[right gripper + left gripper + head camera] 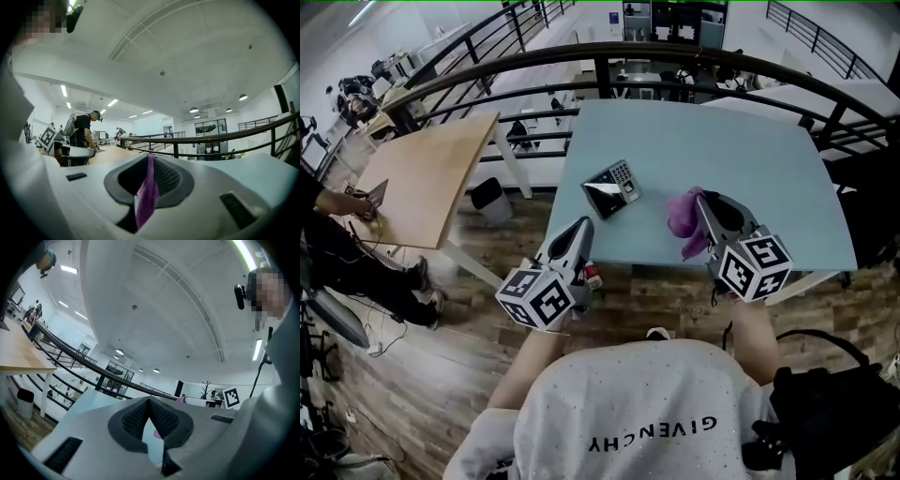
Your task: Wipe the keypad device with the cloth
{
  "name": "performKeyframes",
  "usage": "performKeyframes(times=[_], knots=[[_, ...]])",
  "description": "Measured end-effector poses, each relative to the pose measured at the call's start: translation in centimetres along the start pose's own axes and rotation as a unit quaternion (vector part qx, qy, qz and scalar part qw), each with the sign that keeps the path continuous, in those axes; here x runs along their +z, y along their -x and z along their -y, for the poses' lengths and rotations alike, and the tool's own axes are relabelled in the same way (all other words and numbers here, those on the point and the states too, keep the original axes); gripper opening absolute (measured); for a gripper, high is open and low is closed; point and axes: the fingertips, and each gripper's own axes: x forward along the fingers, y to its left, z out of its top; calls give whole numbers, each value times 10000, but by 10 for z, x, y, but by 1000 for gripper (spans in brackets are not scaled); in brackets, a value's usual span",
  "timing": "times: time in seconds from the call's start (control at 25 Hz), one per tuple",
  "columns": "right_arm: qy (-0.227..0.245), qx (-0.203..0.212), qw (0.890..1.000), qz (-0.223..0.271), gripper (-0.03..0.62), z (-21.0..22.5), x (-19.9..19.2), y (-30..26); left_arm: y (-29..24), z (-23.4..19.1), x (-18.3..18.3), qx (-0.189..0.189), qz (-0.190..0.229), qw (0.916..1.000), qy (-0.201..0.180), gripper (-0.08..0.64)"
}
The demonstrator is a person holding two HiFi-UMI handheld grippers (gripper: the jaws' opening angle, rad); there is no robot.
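The keypad device [612,187], dark with a grey key block, lies near the front left corner of the light blue table [722,141]. My right gripper [701,199] hovers over the table to the device's right, shut on a purple cloth [684,214] that bunches and hangs at its tips. In the right gripper view the cloth [147,197] runs down between the closed jaws of the right gripper [150,157]. My left gripper [584,225] sits just in front of the device at the table edge. The left gripper [150,400] has its pads meeting, with nothing held.
A wooden table [431,178] stands to the left with a black bin [490,199] between the two tables. A black curved railing [675,61] runs behind the blue table. A person sits at the far left edge [337,244]. A black bag [825,394] is at lower right.
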Motion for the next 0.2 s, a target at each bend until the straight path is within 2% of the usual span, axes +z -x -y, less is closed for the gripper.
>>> performKeyframes(times=[0.2], knots=[[28, -35, 9999, -118, 40, -32, -15, 10, 34, -10, -3, 45, 8, 10000, 42, 2]])
